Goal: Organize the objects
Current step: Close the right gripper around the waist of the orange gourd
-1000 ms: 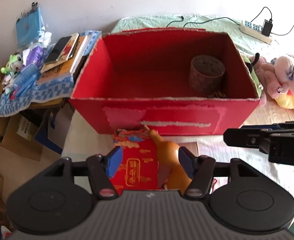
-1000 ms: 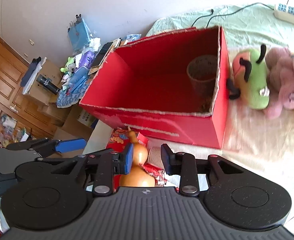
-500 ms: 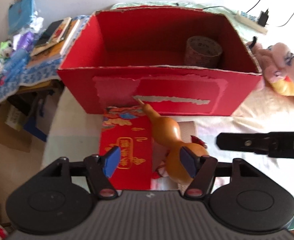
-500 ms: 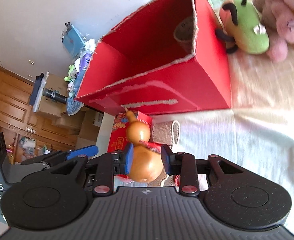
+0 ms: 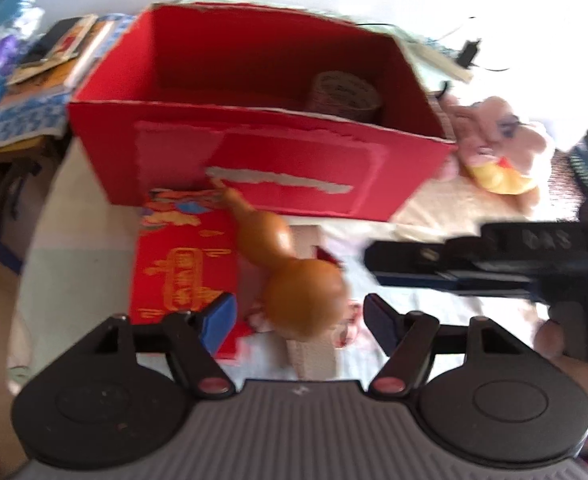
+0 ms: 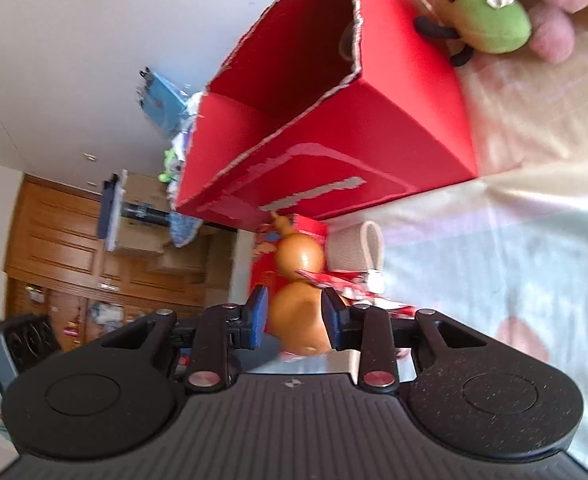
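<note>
An orange gourd [image 5: 294,280] lies on the bed in front of the open red cardboard box [image 5: 262,168], its thin neck pointing at the box wall. It partly covers a red packet with gold print [image 5: 182,268]. A brown tape roll [image 5: 343,94] stands inside the box. My left gripper [image 5: 299,320] is open just short of the gourd's round end. My right gripper [image 5: 373,268] comes in from the right, its tips a little short of the gourd. In the right wrist view the gourd [image 6: 297,320] fills the narrow gap of the right gripper [image 6: 294,318].
A beige woven piece [image 6: 357,244] and red wrapping [image 6: 345,280] lie by the gourd. Plush toys, green [image 6: 481,12] and pink [image 5: 501,140], sit right of the box. Books [image 5: 54,52] on a side table are at the left, a power strip [image 5: 441,60] behind. A hand [image 5: 565,356] holds the right gripper.
Both grippers have drawn back from the box, and the right one has rolled, tilting its view. The gourd still lies in the same place. Neither finger gap has changed.
</note>
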`<state>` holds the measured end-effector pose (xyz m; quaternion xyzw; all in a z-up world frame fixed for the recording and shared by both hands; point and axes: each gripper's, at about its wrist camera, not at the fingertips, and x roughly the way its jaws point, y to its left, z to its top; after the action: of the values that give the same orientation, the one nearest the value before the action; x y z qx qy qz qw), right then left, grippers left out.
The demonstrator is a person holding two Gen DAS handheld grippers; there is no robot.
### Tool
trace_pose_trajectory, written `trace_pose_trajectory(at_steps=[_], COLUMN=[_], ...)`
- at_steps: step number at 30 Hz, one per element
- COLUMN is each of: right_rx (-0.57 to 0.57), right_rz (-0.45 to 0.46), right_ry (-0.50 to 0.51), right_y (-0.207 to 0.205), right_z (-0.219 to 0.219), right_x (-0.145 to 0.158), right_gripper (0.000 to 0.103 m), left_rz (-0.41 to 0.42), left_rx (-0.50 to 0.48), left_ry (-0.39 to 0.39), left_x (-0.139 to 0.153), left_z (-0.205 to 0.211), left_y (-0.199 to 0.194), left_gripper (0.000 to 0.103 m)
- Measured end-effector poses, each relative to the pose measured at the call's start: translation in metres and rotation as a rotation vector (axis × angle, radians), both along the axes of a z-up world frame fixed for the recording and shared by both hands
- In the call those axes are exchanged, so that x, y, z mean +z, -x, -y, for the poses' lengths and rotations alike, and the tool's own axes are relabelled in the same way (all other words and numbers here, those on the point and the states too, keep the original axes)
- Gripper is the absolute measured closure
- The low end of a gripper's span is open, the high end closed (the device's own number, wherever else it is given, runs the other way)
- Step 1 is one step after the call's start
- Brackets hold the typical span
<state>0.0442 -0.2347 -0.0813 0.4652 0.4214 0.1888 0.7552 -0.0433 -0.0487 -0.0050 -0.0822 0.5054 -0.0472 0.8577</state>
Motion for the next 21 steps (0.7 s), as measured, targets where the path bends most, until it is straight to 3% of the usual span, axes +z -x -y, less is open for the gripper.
trace_pose_trajectory(at_steps=[3,9,15,21], right_rx=[-0.005,0.059,0.125,0.194], right_rz=[0.021,0.038,-0.004,-0.037], right_ry=[-0.027,0.106,0.135,0.142], right_y=[-0.008,-0.031,-0.052,-0.064], right_z=[0.0,-0.018,-0.029,-0.033], right_x=[0.005,0.01,-0.003,-0.013], right_gripper=[0.069,0.069,0.069,0.067], left_rz=[0.019,-0.005,-0.034,-0.064], left_rx=[-0.031,-0.016,-0.022,-0.046], left_ry=[0.056,0.097,0.176,0.205], left_x=[0.0,-0.01,-0.023,-0.035], left_z=[0.002,-0.004,-0.013,-0.019], left_y=[0.001,-0.012,-0.024,-0.041], left_gripper=[0.02,0.02,0.02,0.02])
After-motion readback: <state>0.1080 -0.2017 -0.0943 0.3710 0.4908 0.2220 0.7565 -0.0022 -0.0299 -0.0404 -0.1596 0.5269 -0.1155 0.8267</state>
